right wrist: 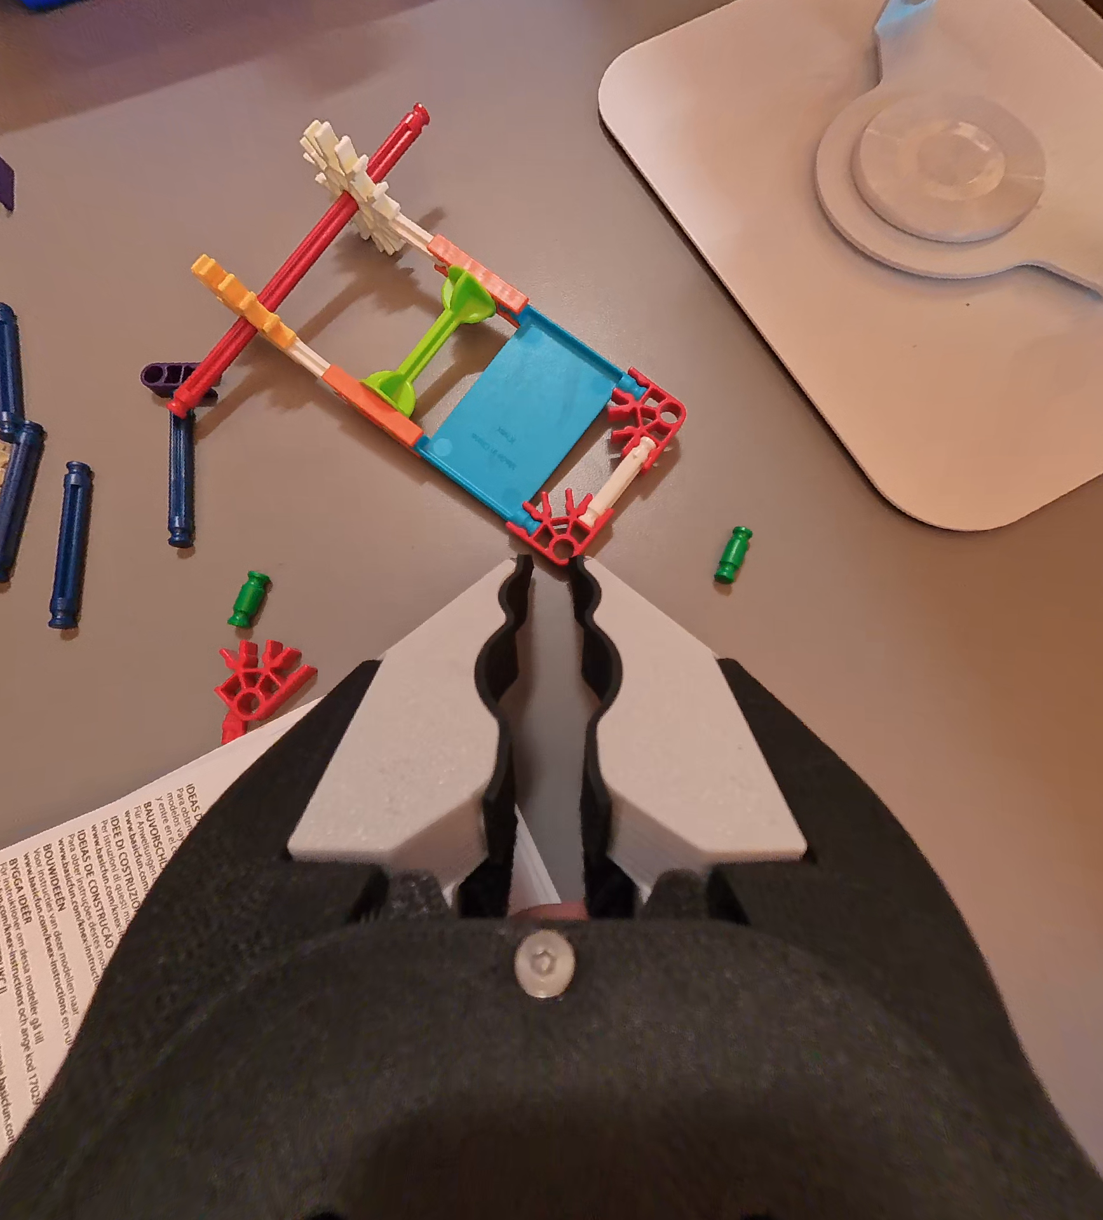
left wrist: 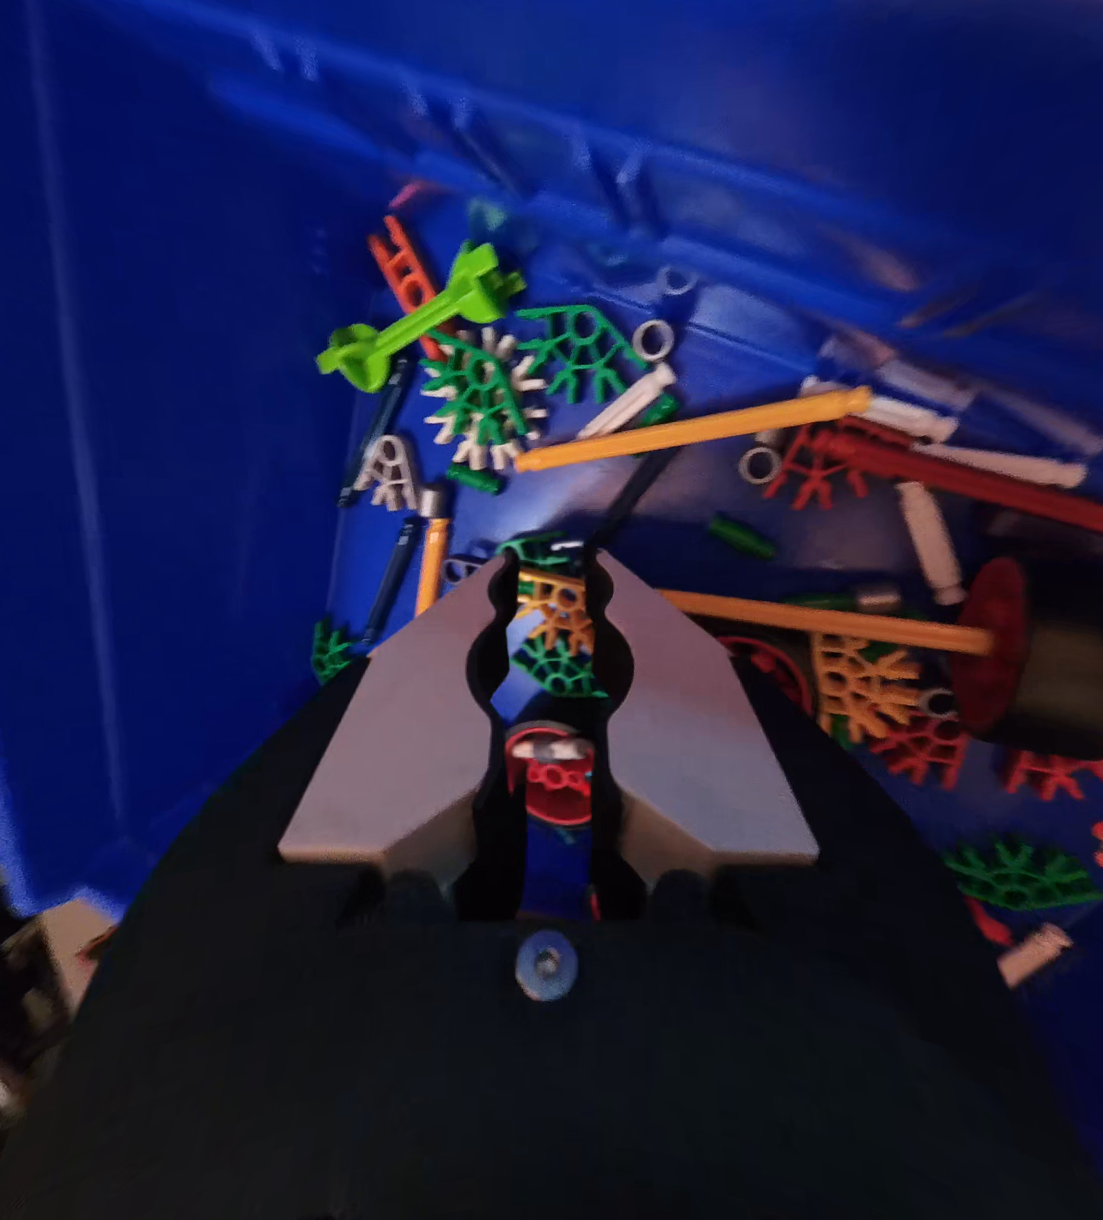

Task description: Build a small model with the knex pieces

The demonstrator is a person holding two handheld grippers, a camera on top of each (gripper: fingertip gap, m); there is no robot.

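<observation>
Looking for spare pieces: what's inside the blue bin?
The blue bin holds loose connectors, rods, a lime wrench and a black wheel. The left gripper hides pieces beneath.

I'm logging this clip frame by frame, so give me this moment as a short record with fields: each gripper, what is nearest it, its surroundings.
left gripper: jaws slightly apart, gripping nothing visible, inside blue plastic bin
nearest left: orange plastic connector among loose rods and connectors; view blurred
right gripper: narrowly open, above grey table
nearest right: red corner connector of multicoloured toy frame with blue panel; contact unclear
beside: printed white leaflet, green short rod
</observation>
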